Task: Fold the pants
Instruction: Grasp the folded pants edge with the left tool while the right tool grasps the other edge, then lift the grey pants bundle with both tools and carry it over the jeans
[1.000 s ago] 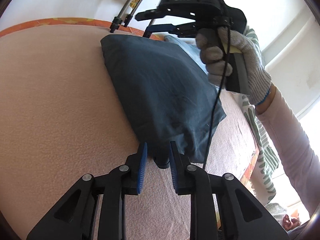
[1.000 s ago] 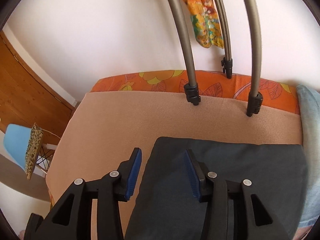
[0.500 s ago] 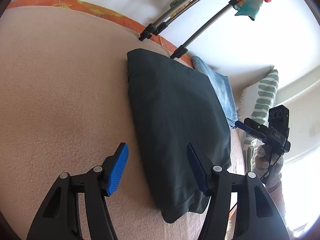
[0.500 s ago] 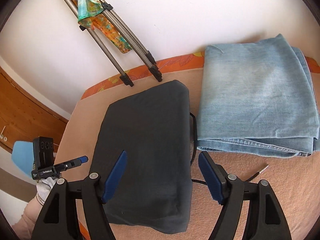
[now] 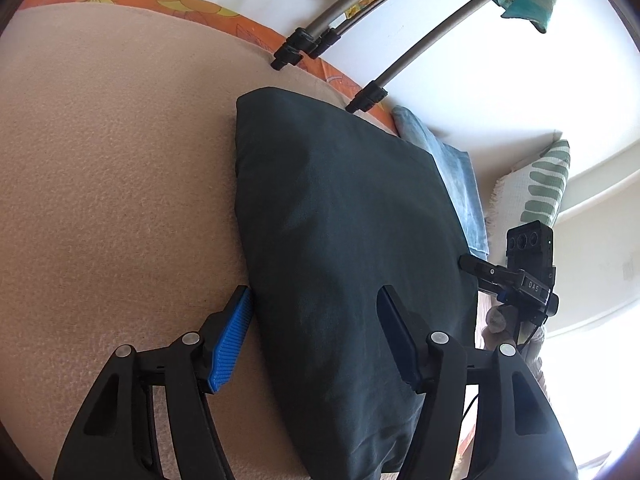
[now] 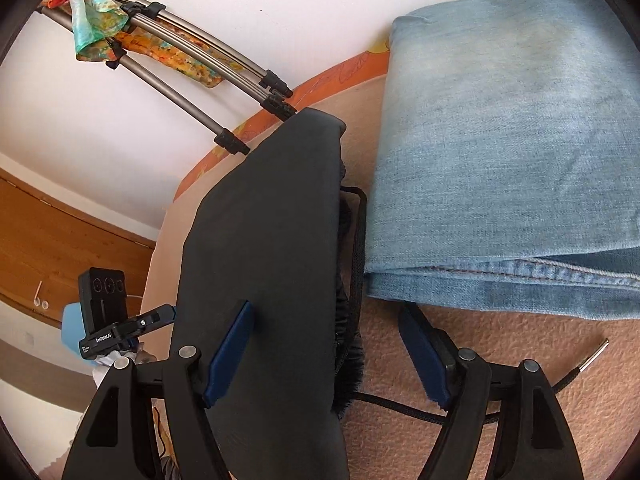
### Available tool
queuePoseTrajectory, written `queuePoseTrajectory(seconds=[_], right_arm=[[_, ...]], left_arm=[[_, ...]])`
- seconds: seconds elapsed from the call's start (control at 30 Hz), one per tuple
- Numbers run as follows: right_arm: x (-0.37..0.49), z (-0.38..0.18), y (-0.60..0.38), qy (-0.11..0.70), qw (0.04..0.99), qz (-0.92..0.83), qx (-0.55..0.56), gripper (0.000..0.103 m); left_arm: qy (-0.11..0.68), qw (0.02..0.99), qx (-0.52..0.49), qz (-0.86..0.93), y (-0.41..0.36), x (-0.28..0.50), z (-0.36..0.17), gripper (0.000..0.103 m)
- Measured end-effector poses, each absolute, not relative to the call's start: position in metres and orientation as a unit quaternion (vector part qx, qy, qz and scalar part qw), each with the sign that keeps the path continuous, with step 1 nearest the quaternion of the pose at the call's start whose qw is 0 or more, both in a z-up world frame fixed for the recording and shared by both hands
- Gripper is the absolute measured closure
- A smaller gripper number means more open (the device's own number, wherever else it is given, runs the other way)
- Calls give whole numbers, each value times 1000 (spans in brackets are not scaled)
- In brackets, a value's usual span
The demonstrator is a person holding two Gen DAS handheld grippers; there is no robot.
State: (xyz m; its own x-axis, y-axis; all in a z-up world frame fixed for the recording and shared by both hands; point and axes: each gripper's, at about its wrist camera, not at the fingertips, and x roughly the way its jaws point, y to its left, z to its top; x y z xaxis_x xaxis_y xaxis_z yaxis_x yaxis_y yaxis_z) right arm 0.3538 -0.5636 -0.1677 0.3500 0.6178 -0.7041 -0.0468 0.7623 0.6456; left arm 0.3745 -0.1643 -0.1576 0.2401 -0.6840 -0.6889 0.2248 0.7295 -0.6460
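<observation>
The dark navy pants (image 5: 344, 248) lie folded into a thick rectangle on the peach blanket (image 5: 100, 184). My left gripper (image 5: 316, 336) is open and empty over the near left edge of the pants. My right gripper (image 6: 328, 348) is open and empty, with its fingers on either side of the pants' right edge (image 6: 272, 240), where a black drawstring (image 6: 358, 240) with a metal tip (image 6: 596, 356) trails onto the blanket. The right gripper also shows in the left wrist view (image 5: 472, 264), beside the pants' right side.
A folded pair of light blue jeans (image 6: 508, 152) lies right of the dark pants. Grey tripod legs (image 5: 372, 96) stand at the bed's far edge on an orange floral sheet (image 5: 168, 0). A green patterned cushion (image 5: 540, 184) sits far right. A wooden door (image 6: 60, 240) is at left.
My left gripper opened wide and pulled back from the pants' corner. My right gripper swung from the far edge around to the right side of the pants and opened wider.
</observation>
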Motion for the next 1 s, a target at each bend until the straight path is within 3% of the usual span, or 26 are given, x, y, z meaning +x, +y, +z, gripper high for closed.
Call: queuePoseTrajectory(seconds=[0.13,0.17,0.33,0.37,0.4,0.43,0.5,0.57,0.63,1.0], right_arm=[[358,-169,-550,519,783,229,255,25],[359,-172,-545,522,774,244,263,38],[357,-171,-542,521,775,249,257,40],[357,-174,-546,519,771,248,272,46],[357,-176,-548,517,768,248,285,50],[357,-178,-547,516,764,253,294,60],[352,-174,-545,508,768,255,295,68],[347,-167,-543,501,775,255,288,77],[342,-160,-541,497,778,254,288,81],[323,-116,-518,469,802,258,266,84]], left_arm=[[518,764,-235,-303,-167,380,-161,39],[515,764,-241,-304,-169,381,-162,39],[501,769,-244,-313,-180,380,-163,39],[501,770,-245,-309,-182,381,-164,49],[508,767,-245,-306,-185,384,-167,73],[517,759,-250,-306,-187,385,-172,79],[517,760,-250,-304,-192,384,-175,88],[506,774,-227,-305,-197,380,-168,90],[499,780,-219,-308,-196,378,-161,92],[460,804,-192,-325,-189,368,-111,92]])
